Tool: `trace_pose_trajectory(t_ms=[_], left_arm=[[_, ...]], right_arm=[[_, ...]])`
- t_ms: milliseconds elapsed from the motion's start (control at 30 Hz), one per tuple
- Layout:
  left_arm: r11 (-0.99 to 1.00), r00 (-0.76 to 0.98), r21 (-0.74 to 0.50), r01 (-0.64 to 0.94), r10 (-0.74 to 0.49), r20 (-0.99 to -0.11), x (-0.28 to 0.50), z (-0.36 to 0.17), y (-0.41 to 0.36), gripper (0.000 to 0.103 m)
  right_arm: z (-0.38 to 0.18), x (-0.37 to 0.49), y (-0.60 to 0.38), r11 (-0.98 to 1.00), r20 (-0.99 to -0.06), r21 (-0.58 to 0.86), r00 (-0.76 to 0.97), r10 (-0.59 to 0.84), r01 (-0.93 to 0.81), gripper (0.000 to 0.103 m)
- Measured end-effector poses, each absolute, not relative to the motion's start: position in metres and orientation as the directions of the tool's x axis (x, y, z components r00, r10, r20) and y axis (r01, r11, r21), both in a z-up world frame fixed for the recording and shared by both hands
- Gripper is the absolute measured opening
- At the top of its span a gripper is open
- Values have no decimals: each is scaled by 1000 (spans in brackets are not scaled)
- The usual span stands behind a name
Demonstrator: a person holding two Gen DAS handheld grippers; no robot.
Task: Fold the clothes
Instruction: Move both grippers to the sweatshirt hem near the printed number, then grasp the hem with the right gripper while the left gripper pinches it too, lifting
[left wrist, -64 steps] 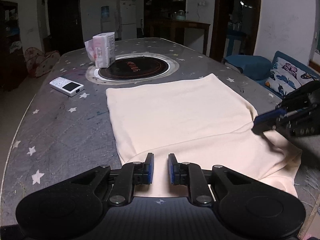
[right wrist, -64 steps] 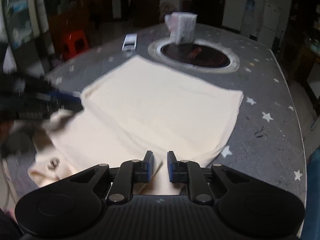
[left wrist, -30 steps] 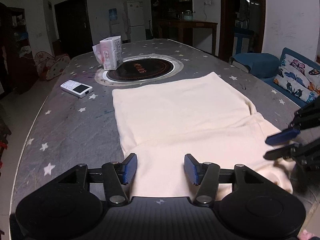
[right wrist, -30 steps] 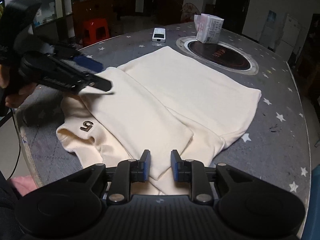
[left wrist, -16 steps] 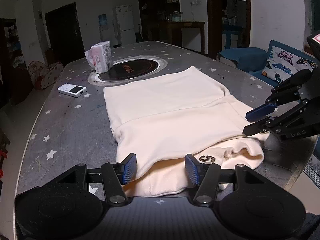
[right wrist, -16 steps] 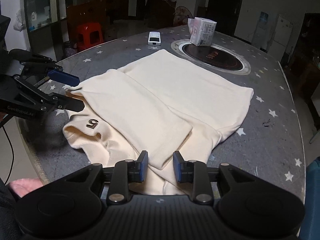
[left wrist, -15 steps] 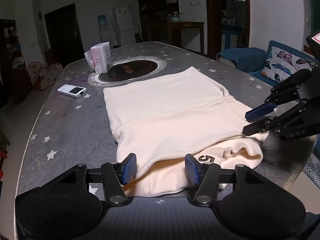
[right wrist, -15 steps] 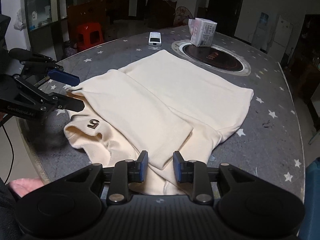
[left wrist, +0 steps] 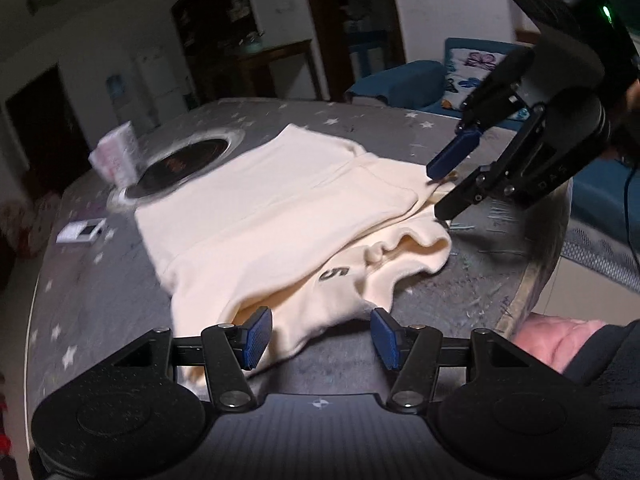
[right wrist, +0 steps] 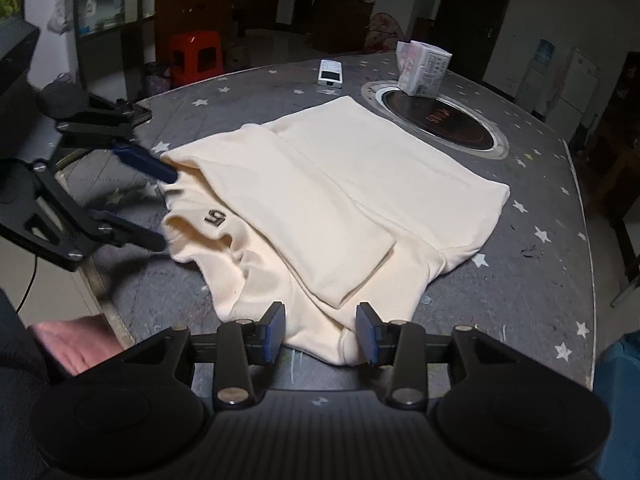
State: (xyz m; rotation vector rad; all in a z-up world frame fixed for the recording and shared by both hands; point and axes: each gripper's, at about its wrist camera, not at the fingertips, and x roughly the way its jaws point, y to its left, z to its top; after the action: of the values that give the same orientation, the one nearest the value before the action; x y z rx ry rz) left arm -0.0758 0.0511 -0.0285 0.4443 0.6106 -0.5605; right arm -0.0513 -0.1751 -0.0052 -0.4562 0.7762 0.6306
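1. Tabletop [right wrist: 532, 292]: dark grey, printed with white stars, curved edge, scuffed near the front.
2. Round black hob [right wrist: 440, 126] with a metal ring set into the tabletop, toward the far side.
3. Cream garment [right wrist: 340, 200] lies partly folded on the tabletop, a "5" mark near its front edge, far edge just beside the hob.
4. White packet [right wrist: 424, 68] stands at the hob's far rim.
5. Small white device [right wrist: 330, 73] lies flat, near the packet.
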Motion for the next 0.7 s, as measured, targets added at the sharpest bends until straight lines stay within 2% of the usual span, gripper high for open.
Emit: trace_pose_trajectory(t_ms=[33,100,167,233,367,700], left_arm=[[757,678,222,615,-364,-638,-74,-30,48,56],[746,667,209,633,-388,-636,-70,-32,45,42],[746,674,211,631,-394,-625,-66,-34,42,22],[756,682,201,622,-398,-613,-62,-31,42,11],[788,707,177,590,-398,-585,-54,-20,46,9],[839,673,-6,544,-440,-594,-14,-4,59,9]], right_arm=[[-6,-51,-175,722,-761,-153,547,350,-675,44],[-8,-51,-176,712,-765,-161,542,348,-684,44],[-9,-54,-176,694,-767,-173,538,349,-698,45],[-11,-56,-176,675,-769,-187,534,352,-714,46],[-12,-61,-172,620,-756,-218,532,380,-753,54],[-23,-54,-158,571,-702,-248,552,451,-782,55]])
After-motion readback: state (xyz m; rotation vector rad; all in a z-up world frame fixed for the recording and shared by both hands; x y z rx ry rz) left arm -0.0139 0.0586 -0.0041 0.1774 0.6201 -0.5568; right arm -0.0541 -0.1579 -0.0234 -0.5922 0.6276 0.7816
